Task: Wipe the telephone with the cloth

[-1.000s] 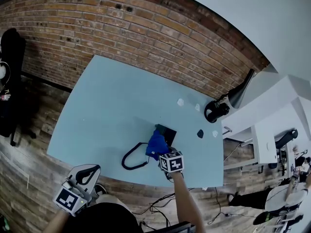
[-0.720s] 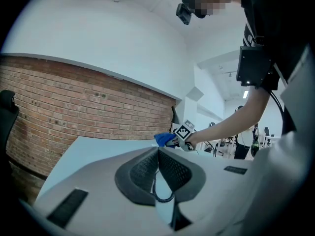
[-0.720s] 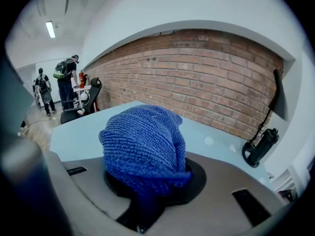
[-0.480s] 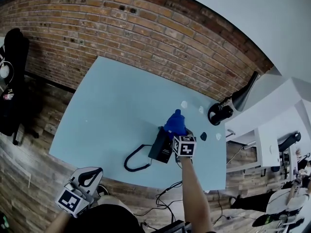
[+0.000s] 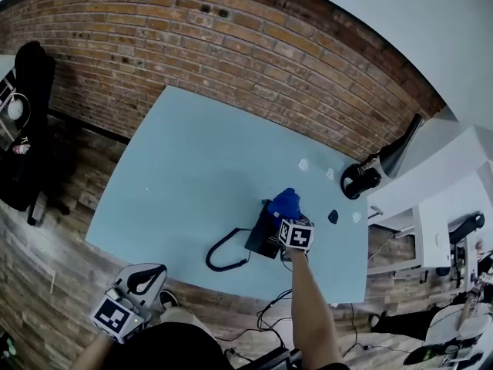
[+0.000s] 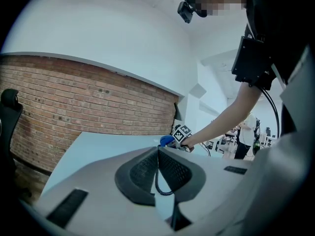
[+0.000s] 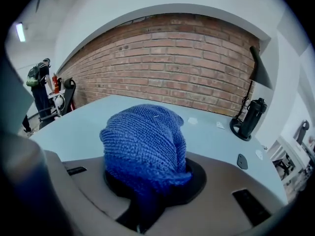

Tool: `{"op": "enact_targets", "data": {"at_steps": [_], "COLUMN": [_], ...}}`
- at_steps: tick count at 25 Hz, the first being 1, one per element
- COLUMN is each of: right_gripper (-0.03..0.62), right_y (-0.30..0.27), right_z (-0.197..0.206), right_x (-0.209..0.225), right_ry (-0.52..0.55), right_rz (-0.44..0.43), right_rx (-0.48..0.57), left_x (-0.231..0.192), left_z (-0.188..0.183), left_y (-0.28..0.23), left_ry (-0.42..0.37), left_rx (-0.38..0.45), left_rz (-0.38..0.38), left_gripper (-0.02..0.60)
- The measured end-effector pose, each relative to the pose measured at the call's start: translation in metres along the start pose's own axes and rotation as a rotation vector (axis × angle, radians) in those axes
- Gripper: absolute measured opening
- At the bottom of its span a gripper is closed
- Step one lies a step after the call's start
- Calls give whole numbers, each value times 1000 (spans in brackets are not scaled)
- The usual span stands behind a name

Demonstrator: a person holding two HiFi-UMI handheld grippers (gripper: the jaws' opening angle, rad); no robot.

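The wiping looks under way, not finished: the right gripper (image 5: 290, 220) has its jaws clenched on the bunched blue knitted cloth (image 5: 286, 203), pressed at the far end of the black telephone (image 5: 263, 236), near the tabletop's (image 5: 185, 160) front right. Its long axis runs from the near edge toward the brick wall, leaning slightly right; its coiled cord (image 5: 225, 254) loops left. The left gripper (image 6: 157, 166) hangs off the tabletop, jaws together, empty.

we log brick wall (image 7: 187, 73): red, far ahead of the right gripper's (image 7: 145, 181) fingers (image 7: 236, 176) | table (image 5: 192, 160): pale blue, beneath them | floor (image 5: 46, 260): wood planks | chair (image 5: 27, 122): black, far left | ceiling strip (image 7: 20, 32): lit, up-left
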State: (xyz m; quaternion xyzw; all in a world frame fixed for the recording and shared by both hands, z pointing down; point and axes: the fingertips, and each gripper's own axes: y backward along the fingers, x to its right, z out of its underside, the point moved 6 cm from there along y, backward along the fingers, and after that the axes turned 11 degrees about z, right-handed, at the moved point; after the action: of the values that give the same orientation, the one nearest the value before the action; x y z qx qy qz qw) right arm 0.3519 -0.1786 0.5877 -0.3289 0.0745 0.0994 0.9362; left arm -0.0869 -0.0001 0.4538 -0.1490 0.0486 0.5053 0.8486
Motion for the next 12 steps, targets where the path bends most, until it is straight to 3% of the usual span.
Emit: {"op": "enact_targets", "data": {"at_steps": [5, 12], "right_gripper": [112, 110], "right_y": [3, 10], "right_z": [4, 16], "right_x": [1, -7], "right_ry": [-88, -109], "right_rz": [27, 22], "right_rx": [20, 17], "left_x": [-2, -7], "left_z": [0, -2], "left_y": [3, 9], "left_ry": [11, 17], "left_rx": [-4, 8], "left_rz": [3, -4], "left_gripper": [21, 21]}}
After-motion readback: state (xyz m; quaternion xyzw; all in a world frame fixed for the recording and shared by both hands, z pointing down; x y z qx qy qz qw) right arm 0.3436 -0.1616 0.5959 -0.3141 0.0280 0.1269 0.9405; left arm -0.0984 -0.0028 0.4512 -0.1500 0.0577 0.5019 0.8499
